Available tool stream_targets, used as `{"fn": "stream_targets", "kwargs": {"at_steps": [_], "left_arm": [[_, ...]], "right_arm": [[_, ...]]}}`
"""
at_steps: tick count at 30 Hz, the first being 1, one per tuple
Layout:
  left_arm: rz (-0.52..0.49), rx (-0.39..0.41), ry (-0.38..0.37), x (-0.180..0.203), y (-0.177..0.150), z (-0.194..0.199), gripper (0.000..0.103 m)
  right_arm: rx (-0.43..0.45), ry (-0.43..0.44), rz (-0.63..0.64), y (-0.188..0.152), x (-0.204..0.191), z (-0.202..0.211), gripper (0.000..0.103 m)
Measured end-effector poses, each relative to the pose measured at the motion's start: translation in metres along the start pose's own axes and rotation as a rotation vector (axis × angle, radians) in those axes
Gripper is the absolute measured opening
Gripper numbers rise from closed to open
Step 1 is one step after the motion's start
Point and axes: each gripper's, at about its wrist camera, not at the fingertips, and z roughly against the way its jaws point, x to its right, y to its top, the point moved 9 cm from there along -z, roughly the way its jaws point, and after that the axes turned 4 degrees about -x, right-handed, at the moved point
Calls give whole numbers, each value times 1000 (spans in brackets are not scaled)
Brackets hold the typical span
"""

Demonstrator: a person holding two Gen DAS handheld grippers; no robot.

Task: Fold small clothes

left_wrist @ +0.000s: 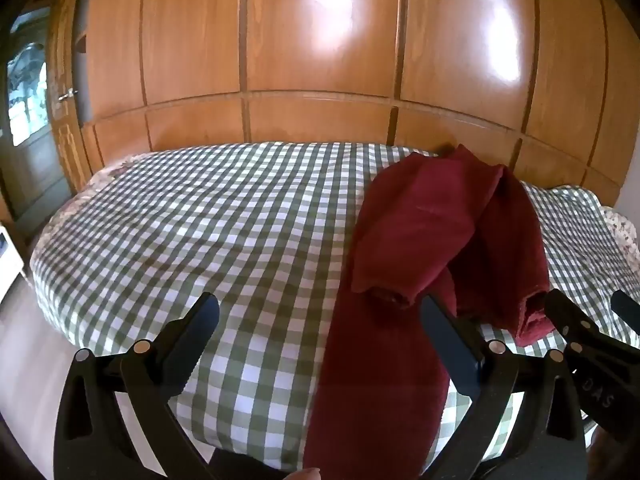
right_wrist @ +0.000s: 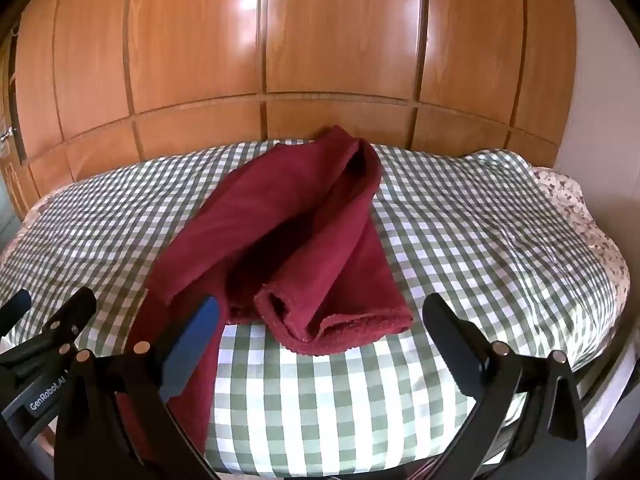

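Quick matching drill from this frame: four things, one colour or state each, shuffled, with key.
Things:
1. garment
2. bed cover
3. wardrobe
4. right tool

Colour or state:
A. glossy brown wood
B. open, nothing between the fingers
C. dark red, loosely folded
D. green and white check

Pairs: 1-C, 2-D, 3-A, 4-B

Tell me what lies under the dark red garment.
The green-and-white checked bedcover lies under the dark red garment. The garment's own folded layers hide whatever sits between them.
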Motion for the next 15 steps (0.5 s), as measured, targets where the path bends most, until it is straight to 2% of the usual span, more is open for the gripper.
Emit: {"fn": "stream_targets", "kwargs": {"at_steps": [1,2,15], "left_arm": [[-1,0,-1,-1,0,0,99],[-18,-3,21,1,0,-1,99],[-9,-13,17,-2,-3,-7,99]], "right_arm": [[-33,8,-3,-2,0,-3,101],[-31,8,-3,-2,-1,-3,101],[-26,12,-4,-4,1,-10,101]]}}
